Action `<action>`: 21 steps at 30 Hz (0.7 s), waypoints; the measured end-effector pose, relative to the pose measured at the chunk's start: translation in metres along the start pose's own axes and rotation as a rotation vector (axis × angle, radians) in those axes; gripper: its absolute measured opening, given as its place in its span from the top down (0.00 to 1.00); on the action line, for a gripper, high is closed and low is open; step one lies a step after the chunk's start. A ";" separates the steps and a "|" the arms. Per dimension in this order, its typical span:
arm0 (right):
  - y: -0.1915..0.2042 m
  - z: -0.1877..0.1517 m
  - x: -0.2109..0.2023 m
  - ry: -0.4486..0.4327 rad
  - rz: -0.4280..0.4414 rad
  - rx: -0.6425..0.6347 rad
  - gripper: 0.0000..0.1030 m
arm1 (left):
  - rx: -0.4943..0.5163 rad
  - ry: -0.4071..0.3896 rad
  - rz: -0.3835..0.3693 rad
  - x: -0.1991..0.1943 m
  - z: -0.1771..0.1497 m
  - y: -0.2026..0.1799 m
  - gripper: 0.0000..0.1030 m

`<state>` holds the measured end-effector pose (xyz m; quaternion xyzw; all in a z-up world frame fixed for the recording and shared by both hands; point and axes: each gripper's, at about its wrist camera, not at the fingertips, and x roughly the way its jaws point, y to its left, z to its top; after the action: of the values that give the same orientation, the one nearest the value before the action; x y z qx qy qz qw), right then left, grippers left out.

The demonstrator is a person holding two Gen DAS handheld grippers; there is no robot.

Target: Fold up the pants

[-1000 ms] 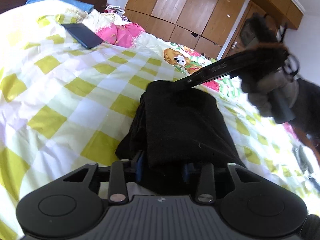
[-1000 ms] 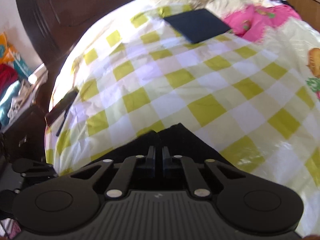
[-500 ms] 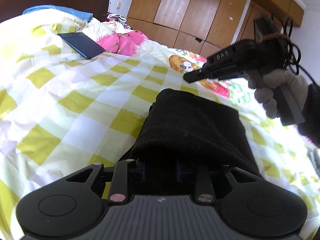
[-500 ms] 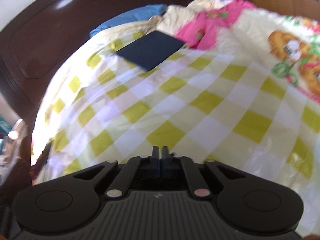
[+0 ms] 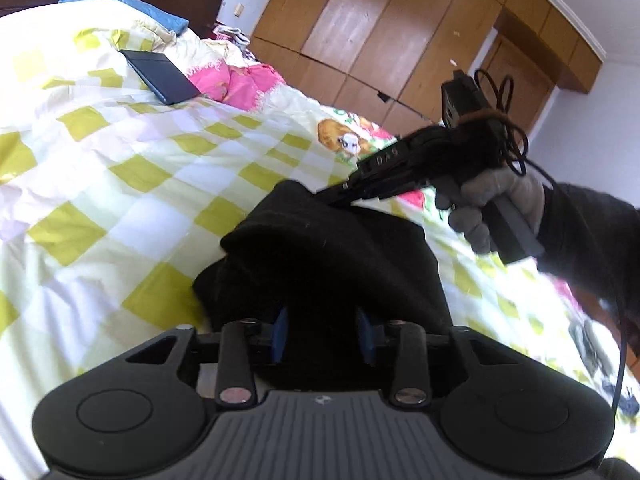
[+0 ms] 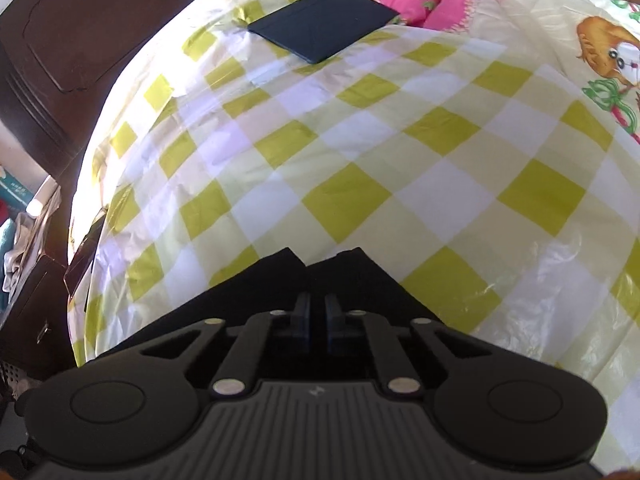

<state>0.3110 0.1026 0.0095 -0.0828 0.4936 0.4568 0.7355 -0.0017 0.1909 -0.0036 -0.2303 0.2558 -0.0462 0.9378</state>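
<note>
The black pants [image 5: 340, 256] lie as a thick folded bundle on the yellow-checked bed cover [image 5: 120, 184]. My left gripper [image 5: 323, 336] is shut on the bundle's near end, and dark cloth fills the gap between its blue pads [image 5: 280, 336]. A gloved hand [image 5: 500, 200] holds my right gripper [image 5: 340, 194], whose tips rest on the far edge of the pants. In the right wrist view, the right gripper [image 6: 316, 314] has its fingers together and points steeply down. The black pants [image 6: 352, 276] spread beneath and just beyond its tips.
A dark flat case [image 5: 160, 76] lies on the cover towards the pillows, beside pink bedding [image 5: 236, 84]. A wooden wardrobe [image 5: 380, 40] stands behind the bed. The dark headboard [image 6: 60, 40] and the bed's edge are at the left of the right wrist view.
The right gripper rose clear of the pants half a second ago and has come back down onto their far edge. The left gripper kept its hold on the bundle.
</note>
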 end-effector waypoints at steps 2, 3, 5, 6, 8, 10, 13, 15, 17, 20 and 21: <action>0.001 0.001 0.000 0.004 -0.009 0.003 0.95 | -0.010 -0.023 -0.014 0.004 0.006 -0.004 0.59; 0.001 0.002 0.001 0.004 -0.013 0.006 0.95 | -0.012 -0.030 -0.013 0.006 0.008 -0.005 0.61; 0.001 0.002 0.001 0.006 -0.014 0.012 0.95 | -0.032 -0.046 -0.022 0.003 0.011 -0.006 0.66; 0.000 0.002 0.001 0.005 -0.012 0.015 0.95 | -0.055 -0.056 -0.025 -0.002 0.010 -0.006 0.67; 0.000 0.002 0.001 0.003 -0.013 0.020 0.95 | -0.046 -0.067 0.000 -0.010 0.006 -0.011 0.67; 0.000 0.001 0.001 -0.005 -0.016 0.029 0.95 | 0.002 -0.060 0.051 -0.003 0.003 -0.016 0.67; -0.001 -0.001 -0.001 -0.007 -0.011 0.044 0.95 | -0.081 -0.044 0.010 0.019 0.009 -0.006 0.67; -0.002 0.000 -0.002 0.000 -0.002 0.048 0.95 | -0.126 -0.042 0.034 0.029 0.014 -0.002 0.67; -0.004 0.002 0.000 0.020 0.022 0.040 0.91 | -0.177 -0.037 0.066 0.035 0.015 0.005 0.67; -0.005 0.004 0.003 0.031 0.044 0.040 0.87 | -0.228 -0.044 0.051 0.048 0.023 0.008 0.64; -0.006 0.005 0.003 0.035 0.058 0.040 0.85 | -0.224 -0.047 0.048 0.054 0.026 0.007 0.62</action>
<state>0.3190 0.1033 0.0073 -0.0617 0.5177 0.4664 0.7146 0.0578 0.1968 -0.0120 -0.3283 0.2426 0.0108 0.9128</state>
